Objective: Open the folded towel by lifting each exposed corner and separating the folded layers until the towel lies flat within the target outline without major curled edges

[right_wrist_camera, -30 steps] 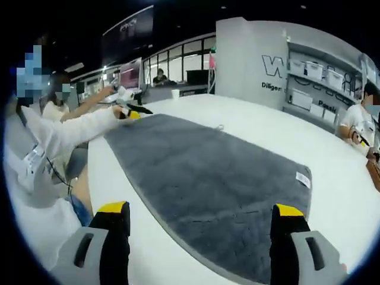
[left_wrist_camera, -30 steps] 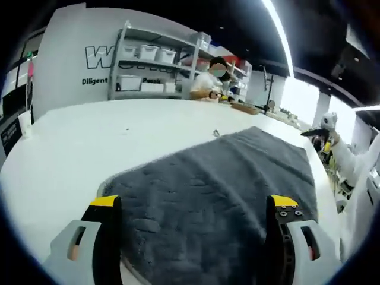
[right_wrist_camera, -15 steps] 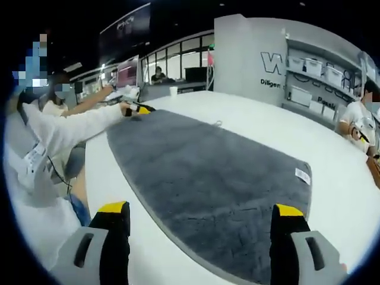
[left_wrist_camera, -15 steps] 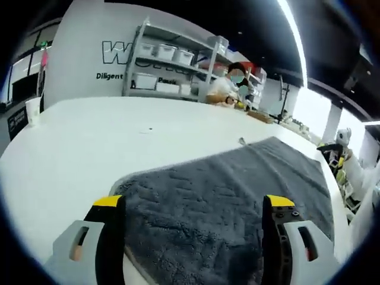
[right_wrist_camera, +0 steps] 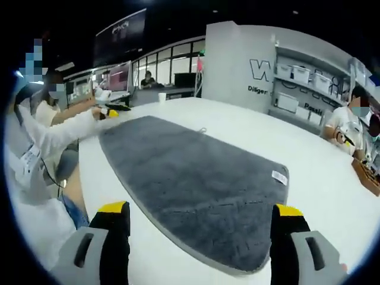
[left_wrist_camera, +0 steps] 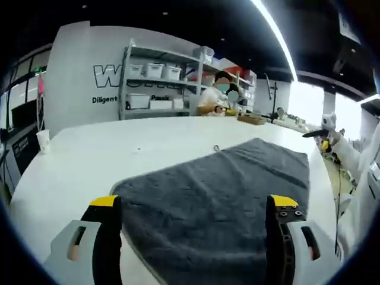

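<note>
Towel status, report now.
Both grippers open, left gripper and right gripper holding nothing. Grey towel spread flat on white table. Nothing in the way.

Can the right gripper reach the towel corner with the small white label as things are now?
Probably yes. The right gripper is open and above the towel's near edge, and the white label lies just ahead toward its right jaw. Nothing stands on the table between them.

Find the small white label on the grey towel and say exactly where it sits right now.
In the right gripper view, the white label lies on the grey towel beside its right-hand edge, close to the rounded corner nearest the right gripper, with bare white table just beyond it.
</note>
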A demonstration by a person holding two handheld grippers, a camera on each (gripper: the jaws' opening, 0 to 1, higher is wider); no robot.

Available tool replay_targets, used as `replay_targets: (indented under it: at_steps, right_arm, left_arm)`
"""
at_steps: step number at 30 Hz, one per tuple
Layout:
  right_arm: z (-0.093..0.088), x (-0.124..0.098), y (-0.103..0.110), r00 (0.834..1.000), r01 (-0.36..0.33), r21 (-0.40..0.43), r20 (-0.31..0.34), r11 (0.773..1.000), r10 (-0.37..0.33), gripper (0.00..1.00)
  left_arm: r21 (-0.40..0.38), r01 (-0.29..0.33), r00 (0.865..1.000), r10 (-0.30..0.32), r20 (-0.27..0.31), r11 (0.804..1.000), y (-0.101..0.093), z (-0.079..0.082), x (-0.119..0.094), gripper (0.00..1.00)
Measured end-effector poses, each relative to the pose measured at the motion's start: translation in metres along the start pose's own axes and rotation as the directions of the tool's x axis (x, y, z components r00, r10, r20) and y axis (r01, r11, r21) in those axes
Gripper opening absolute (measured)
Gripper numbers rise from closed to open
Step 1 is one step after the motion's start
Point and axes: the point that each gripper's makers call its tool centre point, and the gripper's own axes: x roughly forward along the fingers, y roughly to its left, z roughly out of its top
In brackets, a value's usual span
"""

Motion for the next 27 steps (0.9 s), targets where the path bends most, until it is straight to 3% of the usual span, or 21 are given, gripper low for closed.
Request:
replay_targets:
  at_steps: [3, 6, 12, 18, 27]
  right_arm:
    - [-0.005, -0.001, 0.001, 1.000, 0.007, 0.006, -0.002, 1.000, -0.007, 0.99]
    - [-0.012, -0.004, -0.002, 1.000, 0.025, 0.017, -0.011, 1.000, -0.025, 0.99]
    - [-0.026, -0.014, -0.008, 0.998, 0.053, 0.047, -0.022, 0.997, -0.052, 0.99]
    - [-0.043, -0.022, -0.014, 0.996, 0.080, 0.074, -0.044, 0.994, -0.077, 0.99]
    - [-0.052, -0.024, -0.016, 0.995, 0.087, 0.093, -0.056, 0.992, -0.082, 0.99]
  left_arm:
    - [0.009, -0.018, 1.000, 0.018, 0.018, 1.000, -0.025, -0.001, -0.036, 1.00]
    - [-0.008, -0.036, 0.999, 0.036, 0.005, 0.999, -0.044, -0.011, -0.061, 1.00]
    - [-0.016, -0.098, 0.992, 0.097, -0.082, 0.995, -0.071, -0.051, -0.098, 1.00]
    - [-0.021, -0.141, 0.983, 0.138, -0.124, 0.990, -0.078, -0.073, -0.114, 1.00]
    - [-0.016, -0.137, 0.983, 0.134, -0.123, 0.990, -0.083, -0.069, -0.116, 1.00]
